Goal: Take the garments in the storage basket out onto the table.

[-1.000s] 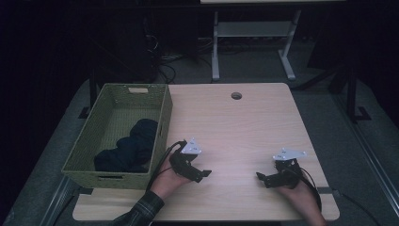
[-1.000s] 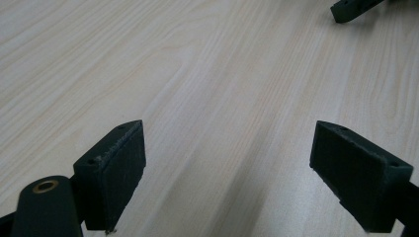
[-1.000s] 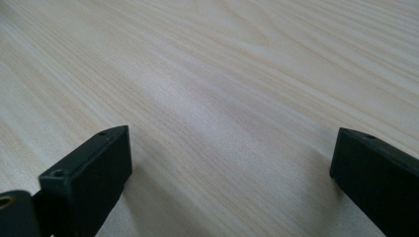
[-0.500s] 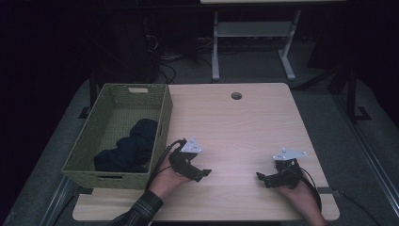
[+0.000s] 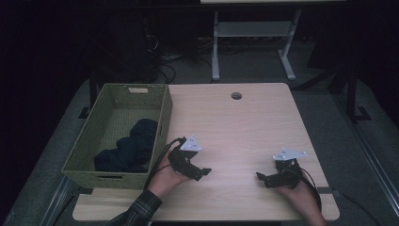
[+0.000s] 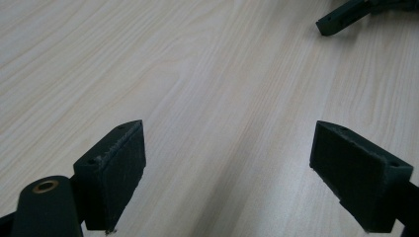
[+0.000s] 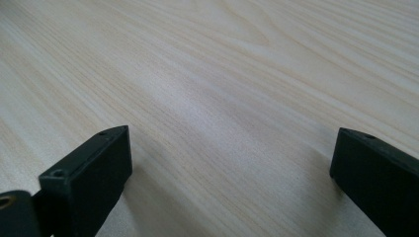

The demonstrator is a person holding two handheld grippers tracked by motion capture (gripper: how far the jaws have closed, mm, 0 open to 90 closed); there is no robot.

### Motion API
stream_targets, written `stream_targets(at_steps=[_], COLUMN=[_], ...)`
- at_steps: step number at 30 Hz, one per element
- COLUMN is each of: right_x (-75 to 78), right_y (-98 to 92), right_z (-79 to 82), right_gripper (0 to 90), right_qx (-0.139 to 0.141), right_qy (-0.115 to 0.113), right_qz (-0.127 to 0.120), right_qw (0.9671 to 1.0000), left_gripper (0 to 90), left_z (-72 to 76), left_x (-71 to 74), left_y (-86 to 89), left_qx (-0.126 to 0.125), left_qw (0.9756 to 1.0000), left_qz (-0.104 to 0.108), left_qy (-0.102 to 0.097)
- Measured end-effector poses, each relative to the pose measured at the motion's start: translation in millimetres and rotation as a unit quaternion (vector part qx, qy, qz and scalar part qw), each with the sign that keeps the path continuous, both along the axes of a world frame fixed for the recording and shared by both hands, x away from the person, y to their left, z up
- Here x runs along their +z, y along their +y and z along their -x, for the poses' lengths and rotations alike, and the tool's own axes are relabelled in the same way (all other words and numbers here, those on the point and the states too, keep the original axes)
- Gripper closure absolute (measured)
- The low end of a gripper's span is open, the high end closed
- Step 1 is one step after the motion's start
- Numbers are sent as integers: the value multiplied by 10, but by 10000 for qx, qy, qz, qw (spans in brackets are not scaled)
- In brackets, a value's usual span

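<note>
My left gripper rests low over the light wooden table near its front, just right of a green woven basket. Its jaws stand wide apart with bare wood between them in the left gripper view. My right gripper sits near the table's front right, also open, and its own view shows nothing between its jaws. The right gripper's jaw tip appears at the top right of the left gripper view. Dark blue cloth lies bunched inside the basket.
A round cable hole sits near the table's far edge. Behind the table stands a white metal frame on the grey floor, with cables beside it. Bare wood stretches between and beyond the two grippers.
</note>
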State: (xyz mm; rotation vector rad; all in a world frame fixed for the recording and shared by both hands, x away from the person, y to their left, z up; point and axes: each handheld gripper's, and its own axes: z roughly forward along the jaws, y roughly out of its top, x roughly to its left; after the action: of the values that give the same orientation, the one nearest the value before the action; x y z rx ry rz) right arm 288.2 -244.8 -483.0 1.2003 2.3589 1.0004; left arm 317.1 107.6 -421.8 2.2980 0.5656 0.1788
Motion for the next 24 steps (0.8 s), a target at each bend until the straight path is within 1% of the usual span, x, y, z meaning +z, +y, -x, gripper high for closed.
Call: stream_targets(at_steps=[3,5,10,13,15,18,21,24], right_x=[0,0,0,0,-1,-1,-1,-1], right_y=[0,0,0,0,0,0,1,1], right_z=[0,0,0,0,0,0,0,0], right_gripper=[19,20,20,20,20,20,20,19], right_qx=[0,1,-1,-1,-2,-1,-5,-5], right_qy=[-1,-1,-2,-2,-3,-3,-5,-5], right_qz=[1,1,-3,-3,-2,-3,-3,-3], right_qw=[10000,10000,10000,10000,10000,10000,10000,10000], left_gripper=[136,136,137,138,138,138,138,138], left_z=[4,-1,1,-2,1,-5,-4,-5], left_x=[15,36,76,92,100,136,152,171], left_y=[-4,0,-1,1,-5,5,5,6], left_qx=[13,-11,-12,-40,-27,-67,-47,-88], left_qw=[10000,10000,10000,10000,10000,10000,9999,9999], left_qz=[53,21,77,49,75,40,93,81], left_qy=[-3,-20,-34,-65,-53,-55,-42,-38])
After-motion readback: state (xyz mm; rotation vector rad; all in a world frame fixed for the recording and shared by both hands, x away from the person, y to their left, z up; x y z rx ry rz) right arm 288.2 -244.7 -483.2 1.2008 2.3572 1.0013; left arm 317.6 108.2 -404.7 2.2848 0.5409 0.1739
